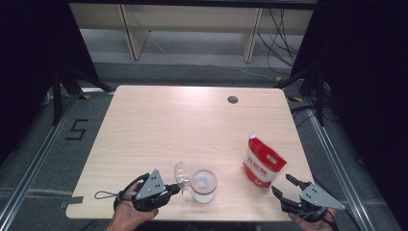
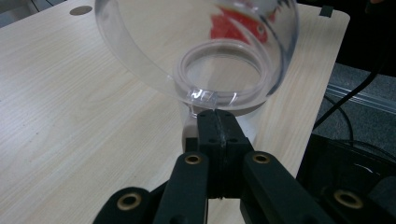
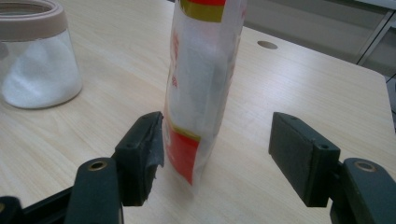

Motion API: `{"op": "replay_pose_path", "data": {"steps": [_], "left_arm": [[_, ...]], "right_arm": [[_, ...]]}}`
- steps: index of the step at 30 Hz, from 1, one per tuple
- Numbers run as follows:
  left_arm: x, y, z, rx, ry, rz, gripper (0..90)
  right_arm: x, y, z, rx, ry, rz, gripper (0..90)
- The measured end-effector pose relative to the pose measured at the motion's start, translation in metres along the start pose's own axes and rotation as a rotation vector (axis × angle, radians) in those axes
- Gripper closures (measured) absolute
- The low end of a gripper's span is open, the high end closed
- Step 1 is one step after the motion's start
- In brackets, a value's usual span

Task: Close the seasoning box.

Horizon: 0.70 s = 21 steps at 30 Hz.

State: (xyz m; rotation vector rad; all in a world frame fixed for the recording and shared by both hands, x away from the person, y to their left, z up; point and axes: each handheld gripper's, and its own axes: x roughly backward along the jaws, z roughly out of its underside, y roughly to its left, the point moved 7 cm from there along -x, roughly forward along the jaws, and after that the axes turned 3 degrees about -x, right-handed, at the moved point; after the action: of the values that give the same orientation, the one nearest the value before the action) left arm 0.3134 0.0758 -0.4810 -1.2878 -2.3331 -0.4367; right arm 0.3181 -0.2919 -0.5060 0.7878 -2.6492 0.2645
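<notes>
High view: left claw [image 1: 177,190] clenched on clear lid [image 1: 181,175] beside jar [image 1: 204,185]; right claw [image 1: 283,186] released near pouch [image 1: 263,165].

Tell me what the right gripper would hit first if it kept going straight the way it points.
Most likely the red and white pouch: it stands upright just ahead of the right gripper, between its open jaws, nearer one jaw. Depth is hard to judge, but nothing else lies in between.

The left tongs [image 1: 179,188] sit near the desk's front edge at the left, jaws pressed together, pointing right, held in the left hand [image 1: 127,211]. The right tongs [image 1: 284,185] hover at the front right corner, jaws spread wide, pointing toward the far-left.
</notes>
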Motion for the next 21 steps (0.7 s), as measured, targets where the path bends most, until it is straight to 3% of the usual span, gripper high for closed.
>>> {"op": "replay_pose_path", "data": {"steps": [2,3,6,8,10,13,15,19,20,21], "left_arm": [[-0.0008,-0.0011,0.0,0.015,-0.002,0.007,89.4],[-0.0009,-0.0003,0.0001,0.006,-0.002,0.002,89.4],[-0.002,-0.0008,0.0,0.011,-0.008,0.005,89.4],[-0.0024,-0.0016,-0.0003,0.009,-0.006,0.011,89.4],[-0.0032,-0.0027,-0.0012,0.009,-0.012,0.014,89.4],[-0.0047,-0.0044,-0.0023,0.01,-0.014,0.007,89.3],[-0.0053,-0.0041,-0.0034,-0.013,-0.013,0.011,89.3],[-0.0056,-0.0045,-0.0026,-0.003,-0.013,0.01,89.1],[-0.0054,-0.0028,-0.0027,-0.028,-0.012,0.014,89.0],[-0.0059,-0.0044,-0.0018,0.007,-0.017,0.009,88.9]], "right_arm": [[-0.0006,0.0003,-0.0001,0.003,-0.003,-0.003,36.2],[-0.0009,-0.0014,-0.0011,0.027,-0.014,0.005,36.2],[-0.0009,0.0001,-0.0003,0.008,-0.005,0.0,36.2],[-0.0011,-0.0013,-0.0008,0.026,-0.011,0.006,36.2],[0.0,0.0018,0.0007,-0.019,0.004,0.007,36.2],[-0.001,0.0,-0.0004,0.008,-0.005,0.007,36.2],[-0.0008,0.0008,0.0007,0.012,0.005,-0.003,36.2],[-0.0013,0.0001,-0.0005,0.009,-0.01,0.006,36.2],[-0.0013,0.0001,-0.0005,0.008,-0.009,0.006,36.2],[-0.0008,0.0001,0.0003,0.013,0.001,0.004,36.2]]}}
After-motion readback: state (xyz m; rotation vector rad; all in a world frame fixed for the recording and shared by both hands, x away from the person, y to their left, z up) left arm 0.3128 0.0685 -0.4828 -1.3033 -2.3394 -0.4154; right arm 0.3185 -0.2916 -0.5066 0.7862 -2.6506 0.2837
